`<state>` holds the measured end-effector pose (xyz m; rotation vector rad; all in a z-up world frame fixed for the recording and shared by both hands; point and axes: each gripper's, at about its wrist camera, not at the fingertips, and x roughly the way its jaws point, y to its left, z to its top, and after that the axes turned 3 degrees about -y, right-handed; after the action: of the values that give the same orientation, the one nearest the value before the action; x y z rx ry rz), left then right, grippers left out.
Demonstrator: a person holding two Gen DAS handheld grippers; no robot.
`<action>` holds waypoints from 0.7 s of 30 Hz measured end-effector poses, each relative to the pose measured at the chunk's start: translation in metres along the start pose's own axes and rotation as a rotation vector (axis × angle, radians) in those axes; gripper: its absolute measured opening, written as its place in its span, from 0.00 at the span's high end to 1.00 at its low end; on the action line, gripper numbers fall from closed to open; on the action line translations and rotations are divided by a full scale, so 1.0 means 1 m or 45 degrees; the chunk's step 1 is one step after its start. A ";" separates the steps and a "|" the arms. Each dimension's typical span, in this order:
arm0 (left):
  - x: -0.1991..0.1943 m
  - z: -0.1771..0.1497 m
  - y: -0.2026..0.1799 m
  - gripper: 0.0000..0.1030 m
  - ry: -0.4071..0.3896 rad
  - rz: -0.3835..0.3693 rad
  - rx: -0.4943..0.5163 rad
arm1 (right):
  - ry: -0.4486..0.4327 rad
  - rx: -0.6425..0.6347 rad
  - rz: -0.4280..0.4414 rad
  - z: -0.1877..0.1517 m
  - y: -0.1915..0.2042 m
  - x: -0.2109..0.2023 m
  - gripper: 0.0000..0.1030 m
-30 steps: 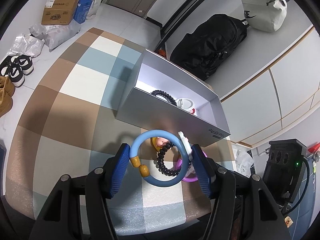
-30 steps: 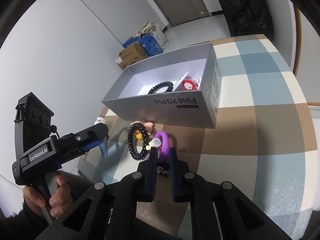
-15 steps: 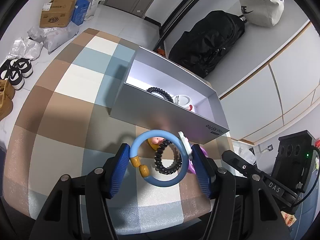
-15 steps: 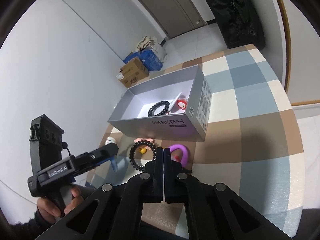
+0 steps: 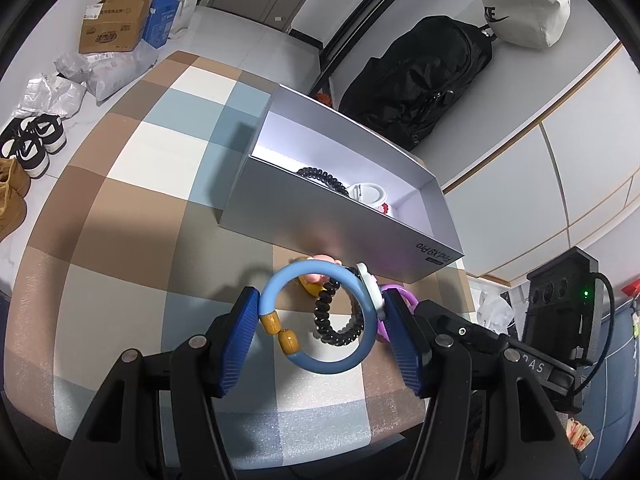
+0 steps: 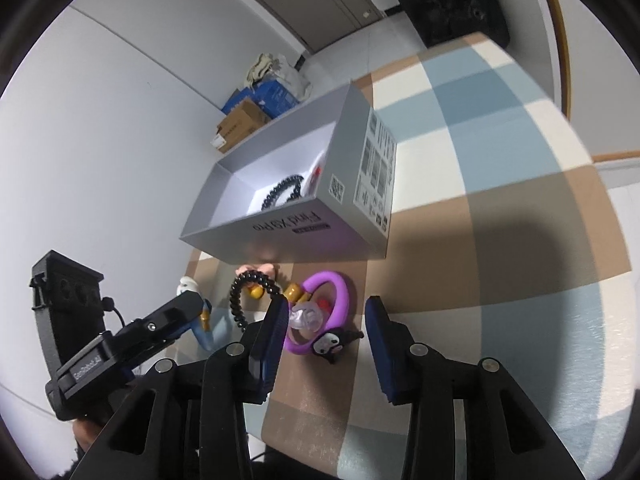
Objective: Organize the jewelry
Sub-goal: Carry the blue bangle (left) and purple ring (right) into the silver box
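Note:
My left gripper (image 5: 318,334) is shut on a blue bracelet (image 5: 320,364) with amber beads and holds it above the checked table. Below it lie a black bead bracelet (image 5: 326,326) and a purple bracelet (image 5: 394,294). My right gripper (image 6: 326,334) is open and empty just above the purple bracelet (image 6: 342,292), which has a black cartoon charm (image 6: 330,346). The black bead bracelet (image 6: 236,300) lies to its left. The open grey box (image 5: 344,228) behind holds a black bracelet (image 5: 324,180) and a white piece (image 5: 370,194).
The box (image 6: 352,216) stands past the loose jewelry on the checked tablecloth (image 5: 132,208). A black backpack (image 5: 416,80) leans on the wall behind. Cardboard boxes (image 5: 112,28), bags and shoes (image 5: 32,148) lie on the floor to the left.
My right gripper was shut half a second ago and has opened over the purple bracelet. My left gripper has kept hold of the blue bracelet and lifted slightly.

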<state>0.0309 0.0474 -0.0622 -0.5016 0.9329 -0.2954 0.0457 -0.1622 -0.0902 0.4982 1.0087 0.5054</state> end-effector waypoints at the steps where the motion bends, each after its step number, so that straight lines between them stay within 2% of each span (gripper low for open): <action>1: 0.000 0.000 0.000 0.44 0.001 -0.003 0.001 | 0.001 0.010 0.016 0.000 0.000 0.001 0.62; 2: 0.001 0.000 -0.001 0.44 0.001 -0.005 0.001 | 0.009 0.019 0.028 0.001 0.000 0.003 0.63; 4: 0.001 0.001 0.000 0.44 0.004 -0.011 -0.003 | 0.016 0.040 0.060 0.001 -0.002 0.004 0.77; 8: 0.004 0.002 0.000 0.44 0.009 -0.024 -0.015 | 0.007 0.101 0.132 0.003 -0.009 0.001 0.90; 12: 0.005 0.002 -0.002 0.44 0.014 -0.028 -0.006 | -0.002 0.125 0.162 0.003 -0.010 -0.002 0.91; 21: -0.006 0.002 -0.006 0.44 -0.042 -0.036 0.018 | -0.077 0.030 0.231 0.003 0.013 -0.020 0.91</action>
<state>0.0292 0.0454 -0.0537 -0.5055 0.8914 -0.3178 0.0379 -0.1648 -0.0680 0.6259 0.9170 0.6371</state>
